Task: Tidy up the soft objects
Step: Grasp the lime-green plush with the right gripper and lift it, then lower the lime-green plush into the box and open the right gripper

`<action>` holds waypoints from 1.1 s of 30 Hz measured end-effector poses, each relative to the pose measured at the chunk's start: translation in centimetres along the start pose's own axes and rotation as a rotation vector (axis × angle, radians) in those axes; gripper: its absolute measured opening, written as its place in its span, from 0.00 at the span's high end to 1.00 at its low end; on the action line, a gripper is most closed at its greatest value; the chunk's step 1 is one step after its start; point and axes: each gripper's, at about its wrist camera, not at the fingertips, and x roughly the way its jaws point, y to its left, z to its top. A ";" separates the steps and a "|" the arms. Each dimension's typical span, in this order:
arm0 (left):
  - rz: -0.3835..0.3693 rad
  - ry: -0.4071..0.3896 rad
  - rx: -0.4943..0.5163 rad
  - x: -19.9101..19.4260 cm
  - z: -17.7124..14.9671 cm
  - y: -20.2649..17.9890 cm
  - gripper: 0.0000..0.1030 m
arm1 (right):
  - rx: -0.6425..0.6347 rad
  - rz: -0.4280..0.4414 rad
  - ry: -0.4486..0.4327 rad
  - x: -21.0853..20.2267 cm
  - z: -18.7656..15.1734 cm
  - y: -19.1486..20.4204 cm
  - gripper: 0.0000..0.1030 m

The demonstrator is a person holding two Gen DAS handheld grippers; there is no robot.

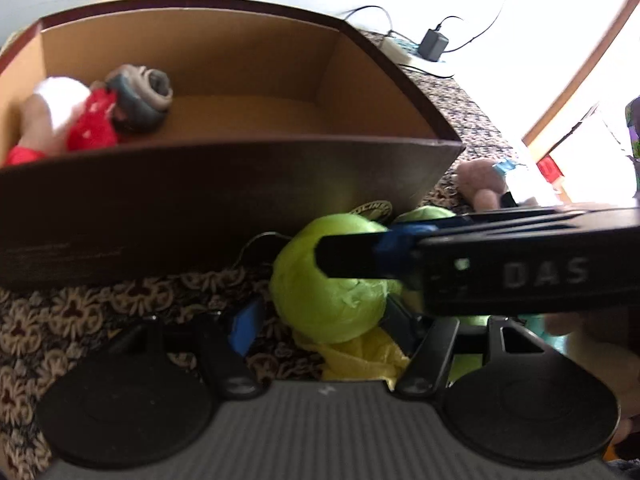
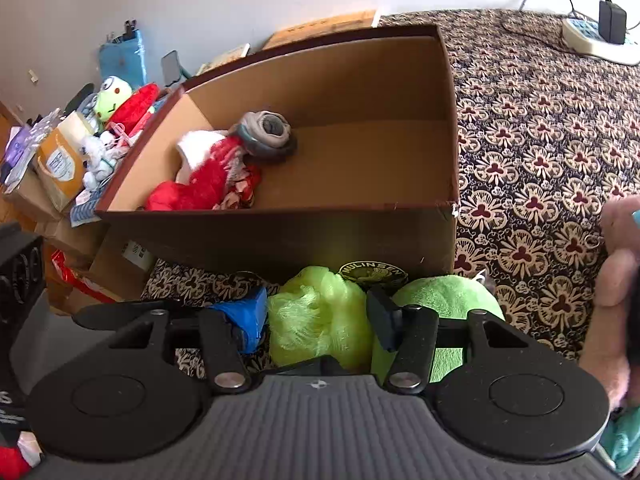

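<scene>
I see a bed with a dark floral bedspread (image 2: 540, 140) beneath a pale wall; a power strip (image 2: 596, 42) lies upper right. An open cardboard box (image 2: 280, 236) fills mid-frame, its long side running left to right. My right gripper (image 2: 316, 320) closes on a lime mesh pouf (image 2: 316, 320) (rounded, no clear axis) at lower centre, against the box front. My left gripper (image 1: 320, 316) is spread around that pouf, not squeezing it.

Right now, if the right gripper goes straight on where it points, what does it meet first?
Most likely the lime mesh pouf, already between its fingers; the box wall stands just behind. Depth is unclear.
</scene>
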 end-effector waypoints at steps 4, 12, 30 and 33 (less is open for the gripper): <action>-0.050 0.008 0.016 0.1 0.5 0.5 0.48 | 0.014 -0.007 -0.002 0.7 0.1 0.0 0.69; -0.120 -0.011 0.064 -2.6 0.8 0.0 0.59 | 0.111 0.035 -0.043 -1.5 -0.3 -0.8 0.88; -0.088 -0.307 0.240 -11.0 8.5 -1.0 0.60 | 0.040 0.170 -0.374 -7.9 4.2 1.9 0.89; -0.049 -0.278 0.215 -9.5 9.8 1.1 0.60 | 0.046 0.161 -0.370 -5.6 6.0 1.9 0.89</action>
